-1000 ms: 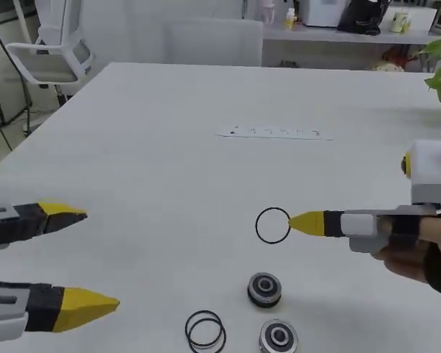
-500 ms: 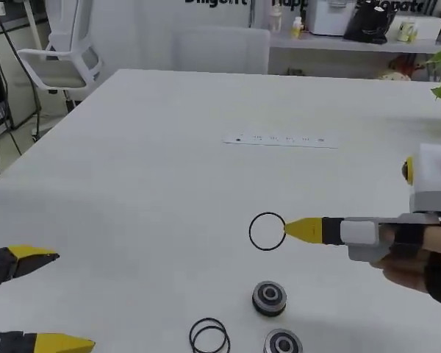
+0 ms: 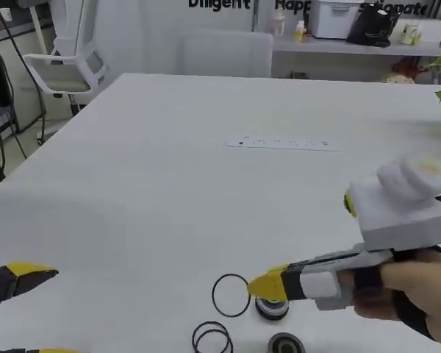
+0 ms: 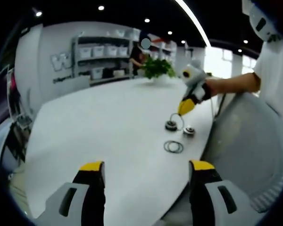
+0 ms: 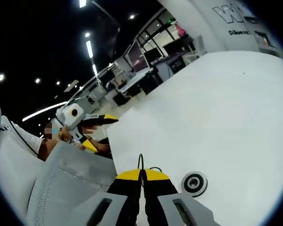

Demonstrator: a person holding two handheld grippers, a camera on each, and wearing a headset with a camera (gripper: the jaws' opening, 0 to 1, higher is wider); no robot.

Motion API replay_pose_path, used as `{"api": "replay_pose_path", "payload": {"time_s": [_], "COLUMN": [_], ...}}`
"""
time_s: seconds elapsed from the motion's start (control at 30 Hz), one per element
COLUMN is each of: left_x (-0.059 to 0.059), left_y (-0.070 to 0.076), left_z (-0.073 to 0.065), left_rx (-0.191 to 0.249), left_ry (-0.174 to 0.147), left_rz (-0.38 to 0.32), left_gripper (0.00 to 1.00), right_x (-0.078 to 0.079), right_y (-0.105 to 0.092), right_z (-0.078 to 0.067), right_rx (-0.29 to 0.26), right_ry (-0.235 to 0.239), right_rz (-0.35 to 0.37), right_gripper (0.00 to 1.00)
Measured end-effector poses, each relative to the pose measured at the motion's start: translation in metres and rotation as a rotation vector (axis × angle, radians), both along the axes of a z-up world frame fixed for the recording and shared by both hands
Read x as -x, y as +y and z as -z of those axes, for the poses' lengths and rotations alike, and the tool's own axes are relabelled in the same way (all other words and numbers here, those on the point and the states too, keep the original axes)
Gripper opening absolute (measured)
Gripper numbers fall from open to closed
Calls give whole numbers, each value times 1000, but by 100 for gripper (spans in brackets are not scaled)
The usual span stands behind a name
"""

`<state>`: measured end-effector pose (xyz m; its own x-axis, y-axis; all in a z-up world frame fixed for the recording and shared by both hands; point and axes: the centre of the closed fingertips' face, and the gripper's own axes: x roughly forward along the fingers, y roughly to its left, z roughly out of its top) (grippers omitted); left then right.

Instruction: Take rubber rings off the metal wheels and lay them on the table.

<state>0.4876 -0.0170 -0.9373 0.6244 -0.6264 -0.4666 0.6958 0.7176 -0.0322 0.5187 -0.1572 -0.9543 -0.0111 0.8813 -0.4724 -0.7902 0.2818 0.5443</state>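
The right gripper, jaws shut, pinches the thin black rubber ring by its band, beside a round metal wheel. The ring is probably light, limp and stretchy. Grip the band only. The left gripper is wide open and empty.

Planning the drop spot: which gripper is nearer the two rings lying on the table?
Right. The right gripper, holding a ring, is close beside the two rings; the left gripper is far left.
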Motion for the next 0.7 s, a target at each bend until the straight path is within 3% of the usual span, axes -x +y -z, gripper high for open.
{"api": "replay_pose_path", "payload": {"time_s": [0.23, 0.7], "left_x": [5, 6], "left_y": [3, 10], "left_z": [5, 4], "left_rx": [-1, 3], "left_ry": [16, 13], "left_rz": [-6, -30], "left_gripper": [73, 73], "right_x": [23, 42], "right_y": [7, 11], "right_z": [29, 50], "right_rx": [96, 167], "right_ry": [-9, -23], "right_rz": [-124, -211], "right_gripper": [0, 0]}}
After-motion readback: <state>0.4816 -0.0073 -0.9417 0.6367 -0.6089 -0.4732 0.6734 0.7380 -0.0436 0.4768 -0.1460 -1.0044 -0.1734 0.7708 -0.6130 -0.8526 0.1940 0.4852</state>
